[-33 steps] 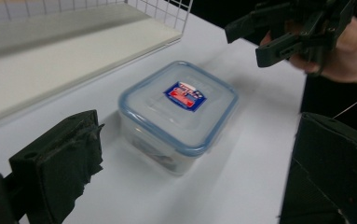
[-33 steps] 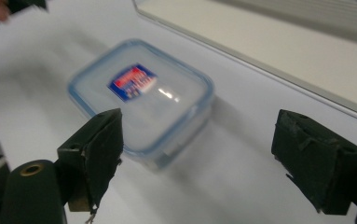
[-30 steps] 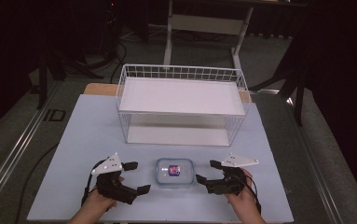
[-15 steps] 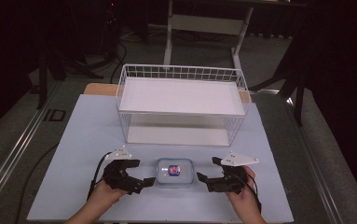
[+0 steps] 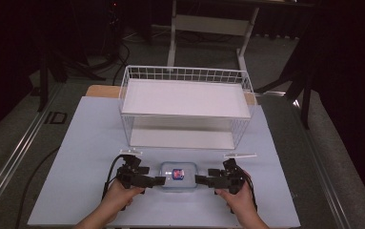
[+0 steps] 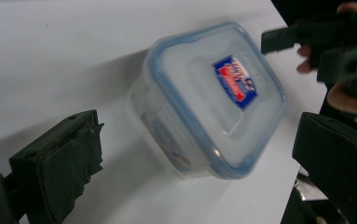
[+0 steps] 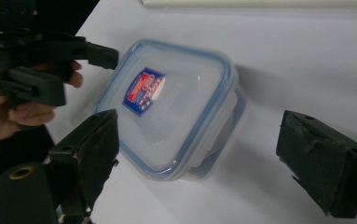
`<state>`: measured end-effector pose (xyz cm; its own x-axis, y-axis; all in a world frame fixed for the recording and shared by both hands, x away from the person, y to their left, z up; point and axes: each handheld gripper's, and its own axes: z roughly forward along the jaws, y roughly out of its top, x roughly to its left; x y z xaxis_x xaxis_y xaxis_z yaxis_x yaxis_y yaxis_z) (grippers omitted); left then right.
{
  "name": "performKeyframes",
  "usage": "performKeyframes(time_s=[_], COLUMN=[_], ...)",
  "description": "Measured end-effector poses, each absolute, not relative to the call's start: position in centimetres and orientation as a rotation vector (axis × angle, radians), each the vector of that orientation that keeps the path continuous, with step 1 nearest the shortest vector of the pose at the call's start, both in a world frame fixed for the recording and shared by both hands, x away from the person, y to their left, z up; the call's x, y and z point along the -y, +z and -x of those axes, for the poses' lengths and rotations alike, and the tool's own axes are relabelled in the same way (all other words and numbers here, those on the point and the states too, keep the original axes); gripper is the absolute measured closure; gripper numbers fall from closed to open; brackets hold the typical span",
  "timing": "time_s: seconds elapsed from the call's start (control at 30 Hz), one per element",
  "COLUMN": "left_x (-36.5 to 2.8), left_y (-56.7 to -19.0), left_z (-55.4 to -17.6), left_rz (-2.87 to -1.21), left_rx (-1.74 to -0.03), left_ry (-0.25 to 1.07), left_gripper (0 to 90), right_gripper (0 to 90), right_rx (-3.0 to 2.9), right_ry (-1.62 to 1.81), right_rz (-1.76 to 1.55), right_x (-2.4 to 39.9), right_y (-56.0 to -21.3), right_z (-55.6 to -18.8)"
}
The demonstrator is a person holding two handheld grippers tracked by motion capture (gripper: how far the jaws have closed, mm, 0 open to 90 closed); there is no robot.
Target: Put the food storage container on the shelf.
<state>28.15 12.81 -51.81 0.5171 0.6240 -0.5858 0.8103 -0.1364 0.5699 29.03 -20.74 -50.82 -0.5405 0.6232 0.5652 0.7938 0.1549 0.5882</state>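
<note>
The box (image 5: 178, 175) sat on the table (image 5: 85, 143) near its front edge, lid on, squarely between the two grippers and well short of the wire basket (image 5: 186, 107) behind it. In the high view the left gripper (image 5: 157, 181) came at it from one end and the right gripper (image 5: 200, 180) from the other, both lying low and nearly level, pointed at each other with the box in the gap. Neither hand was clearly nearer; each sat just beside its own end.

From the left gripper view, the box (image 6: 209, 100) lay straight ahead, tilted across the frame, and the left gripper's fingers (image 6: 59, 161) stood wide, one to each side, with table showing between pad and plastic. From the right gripper view, the box (image 7: 171, 109) lay ahead as well; the right gripper's fingers (image 7: 90, 149) had just been opening and stood wide, the box partly between them and no pad pressing on it.

So nothing was gripped yet. The likely call was a two-handed pinch on the box's ends, and that hung on both pairs staying lined up across its width.
</note>
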Motion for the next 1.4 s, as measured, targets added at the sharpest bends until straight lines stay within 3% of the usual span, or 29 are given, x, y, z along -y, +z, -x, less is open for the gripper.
performKeyframes(time_s=[0.17,0.6,0.77,1.4], left_x=[-13.0,-13.1,-12.5,-11.4], left_y=[-53.0,-53.9,-54.1,-51.6], left_z=[-28.7,-29.2,-29.4,-27.8], left_rz=[-1.802,-1.728,-1.739,-1.826], left_rx=[-1.246,-1.318,-1.273,-1.303], left_ry=[-0.355,-0.454,-0.526,-0.362], left_gripper=[10.0,29.5,34.9,47.9], right_gripper=[22.1,42.8,44.1,45.7], right_rx=[2.134,1.954,1.910,2.033], right_ry=[-1.278,-1.191,-1.193,-1.240], right_rz=[1.430,1.473,1.478,1.513], right_x=[20.4,19.9,19.8,19.0], right_y=[-51.7,-53.2,-53.4,-52.1], right_z=[-30.1,-30.6,-30.4,-28.9])
